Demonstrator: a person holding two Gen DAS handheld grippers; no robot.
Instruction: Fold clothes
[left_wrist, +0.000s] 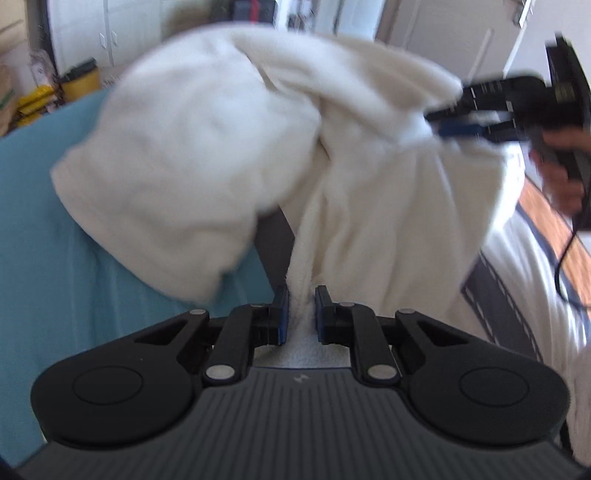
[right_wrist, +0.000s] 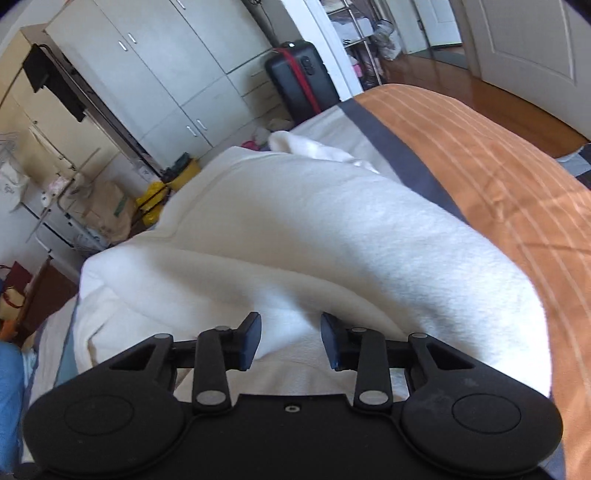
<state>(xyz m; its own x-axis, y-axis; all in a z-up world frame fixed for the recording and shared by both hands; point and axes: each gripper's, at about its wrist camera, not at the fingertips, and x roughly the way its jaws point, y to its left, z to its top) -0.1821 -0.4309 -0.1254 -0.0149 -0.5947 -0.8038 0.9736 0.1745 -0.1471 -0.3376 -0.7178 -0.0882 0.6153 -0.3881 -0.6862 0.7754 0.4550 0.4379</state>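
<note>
A bulky white fleece garment (left_wrist: 184, 166) is bunched up over the bed, blurred in the left wrist view. My left gripper (left_wrist: 301, 314) is shut on a narrow pinch of its cloth, which rises straight from the blue pads. My right gripper (left_wrist: 434, 123) comes in from the upper right, held by a hand (left_wrist: 557, 184), with a fold of the fleece between its fingers. In the right wrist view the garment (right_wrist: 295, 240) spreads wide below, and the right gripper (right_wrist: 290, 341) has its jaws partly apart with thick cloth filling the gap.
The bed has a blue sheet (left_wrist: 55, 258) on the left and an orange striped cover with a dark band (right_wrist: 480, 166) on the right. A black suitcase (right_wrist: 299, 81), white cupboards (right_wrist: 166, 74) and yellow bags (right_wrist: 151, 199) stand beyond the bed. A black cable (left_wrist: 565, 258) hangs below the hand.
</note>
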